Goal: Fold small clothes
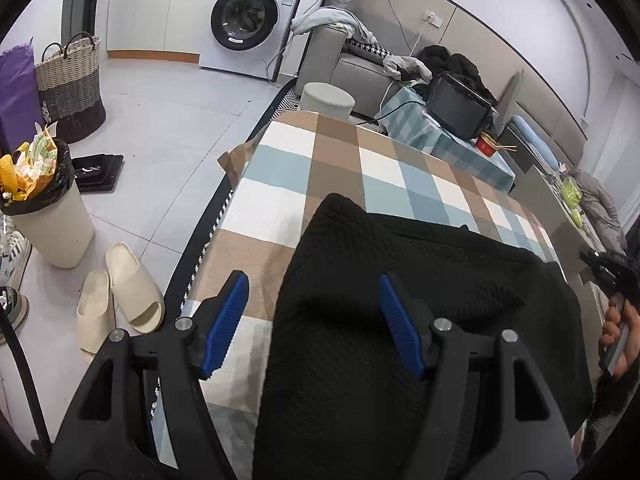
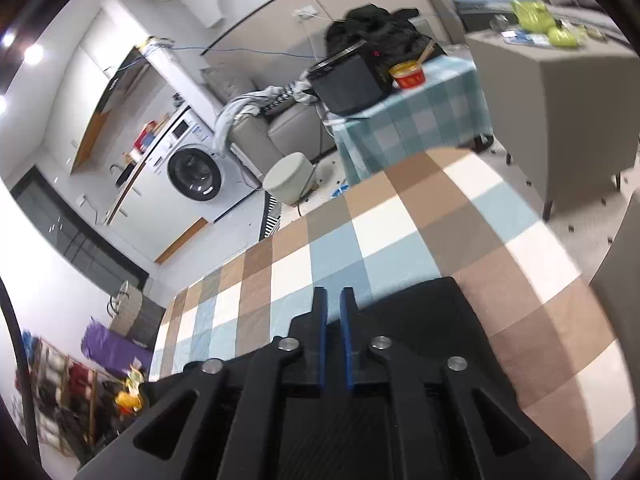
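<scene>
A black knit garment (image 1: 420, 320) lies folded on the checked tablecloth (image 1: 288, 168). My left gripper (image 1: 312, 292) is open, its blue pads (image 1: 228, 320) spread over the garment's left edge, one pad over the cloth and one over the garment. My right gripper (image 2: 333, 300) has its blue pads nearly together with a thin gap and nothing visible between them. It hovers over the far edge of the black garment (image 2: 432, 320) on the tablecloth (image 2: 400, 220). The right gripper also shows in the left wrist view (image 1: 600, 264), held in a hand at the right edge.
Left of the table on the floor are a full bin (image 1: 44, 208), slippers (image 1: 120, 300) and a woven basket (image 1: 72, 84). A washing machine (image 1: 248, 16), a sofa (image 1: 360, 64) and a stool (image 1: 326, 100) stand beyond. A side table with a black appliance (image 2: 352, 80) stands behind.
</scene>
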